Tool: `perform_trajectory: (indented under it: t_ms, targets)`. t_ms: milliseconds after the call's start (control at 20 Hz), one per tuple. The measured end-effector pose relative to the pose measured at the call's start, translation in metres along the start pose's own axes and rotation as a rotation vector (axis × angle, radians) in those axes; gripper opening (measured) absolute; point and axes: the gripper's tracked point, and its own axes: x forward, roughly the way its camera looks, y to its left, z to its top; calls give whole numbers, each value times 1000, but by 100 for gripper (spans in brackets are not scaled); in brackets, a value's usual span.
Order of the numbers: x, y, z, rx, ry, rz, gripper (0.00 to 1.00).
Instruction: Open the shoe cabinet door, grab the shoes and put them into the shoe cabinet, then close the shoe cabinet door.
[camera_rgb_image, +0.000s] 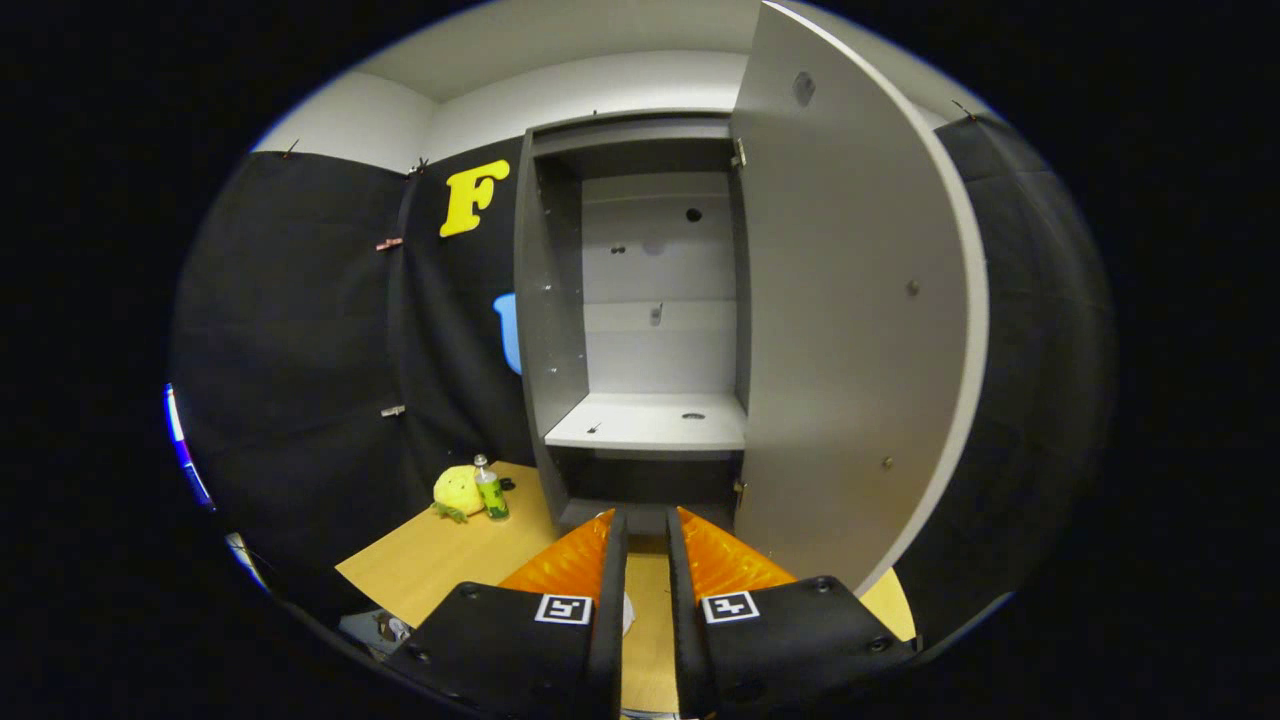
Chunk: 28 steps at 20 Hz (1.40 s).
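The grey shoe cabinet (548, 300) stands on the wooden table straight ahead of my fingers. Its door (850, 330) is swung wide open to the right, with its edge reaching close to my right finger. Inside, a pale shelf (650, 422) lies bare, with a dark low compartment under it. My gripper (647, 515) sits low in front of the cabinet's base. Its fingers are drawn almost together with only a narrow slit between them, and nothing is held.
A yellow plush toy (458, 490) and a small green bottle (490, 490) sit on the wooden table (440, 570) left of the cabinet. Black cloth walls close in on the left and behind the open door.
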Motion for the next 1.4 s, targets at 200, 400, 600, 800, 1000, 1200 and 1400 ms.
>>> perform_trajectory:
  t_ms: [200,400,600,800,1000,1200,1400]
  targets:
    - [27,38,-69,32,129,32,26]
    - [48,68,-126,46,205,41,26]
    - [66,77,-181,23,295,-11,26]
    - [77,79,-240,52,384,-48,26]
    - [87,72,-288,58,444,-103,26]
    - [99,65,-323,71,471,-144,26]
    - [106,66,-349,103,504,-168,26]
